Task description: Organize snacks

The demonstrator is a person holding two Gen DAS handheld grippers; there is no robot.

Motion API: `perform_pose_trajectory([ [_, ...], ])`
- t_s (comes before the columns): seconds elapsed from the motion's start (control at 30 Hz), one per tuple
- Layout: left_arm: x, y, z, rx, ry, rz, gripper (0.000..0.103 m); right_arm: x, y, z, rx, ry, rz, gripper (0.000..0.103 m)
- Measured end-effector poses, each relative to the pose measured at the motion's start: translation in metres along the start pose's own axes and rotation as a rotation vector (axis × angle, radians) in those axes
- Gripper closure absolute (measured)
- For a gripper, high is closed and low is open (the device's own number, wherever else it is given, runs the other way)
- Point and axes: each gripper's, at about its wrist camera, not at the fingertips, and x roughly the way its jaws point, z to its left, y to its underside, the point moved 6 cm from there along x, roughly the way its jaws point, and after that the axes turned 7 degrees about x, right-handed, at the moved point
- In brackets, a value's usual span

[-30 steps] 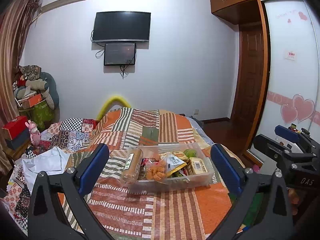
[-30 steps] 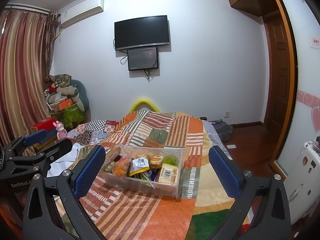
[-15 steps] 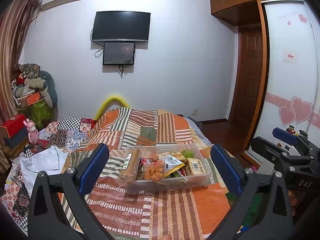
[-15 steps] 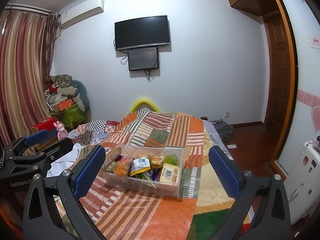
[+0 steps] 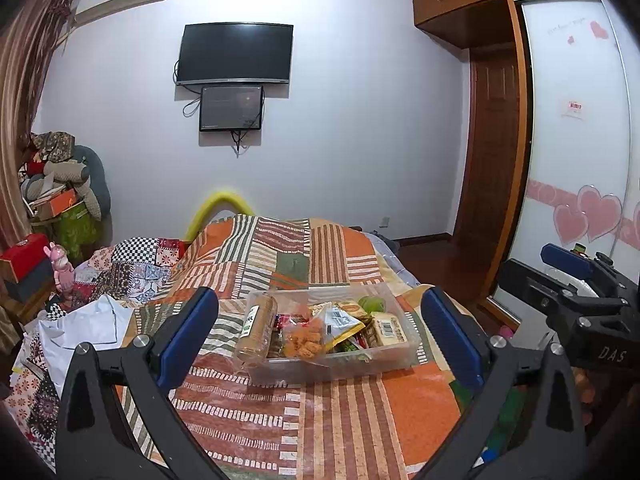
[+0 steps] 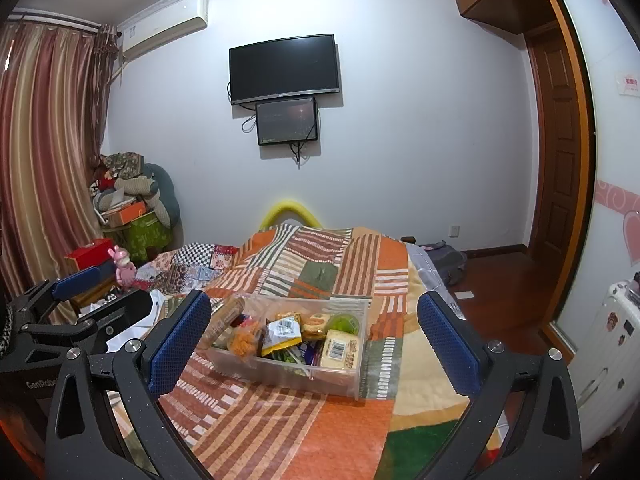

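Observation:
A clear plastic bin (image 5: 396,354) full of snack packets sits on the patchwork bedspread (image 5: 320,408); it also shows in the right wrist view (image 6: 344,376). A brown biscuit roll (image 5: 258,328) leans at the bin's left end. An orange snack bag (image 5: 306,336), a yellow packet (image 5: 340,322) and a barcode-labelled pack (image 5: 390,330) lie inside. My left gripper (image 5: 320,332) is open and empty, held back from the bin. My right gripper (image 6: 314,334) is open and empty, also short of the bin.
White clothing (image 5: 80,328) and a checked quilt (image 5: 136,260) lie on the bed's left. A red box (image 5: 24,256) and pink toy (image 5: 60,264) stand at the left. A wardrobe with sliding doors (image 5: 572,168) is on the right. A white suitcase (image 6: 608,352) stands at the right.
Both grippers have shifted only slightly; the bin sits a touch nearer in the left wrist view. Neither gripper has opened, shut or touched anything.

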Motion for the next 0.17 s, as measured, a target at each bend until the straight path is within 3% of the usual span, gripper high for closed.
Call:
perform_pose_trajectory([
  [0.17,-0.0001,0.0013,0.0006,-0.008,0.008,0.008,0.000,-0.0002,-0.0001,-0.0004,0.001,0.001,-0.001,0.000],
])
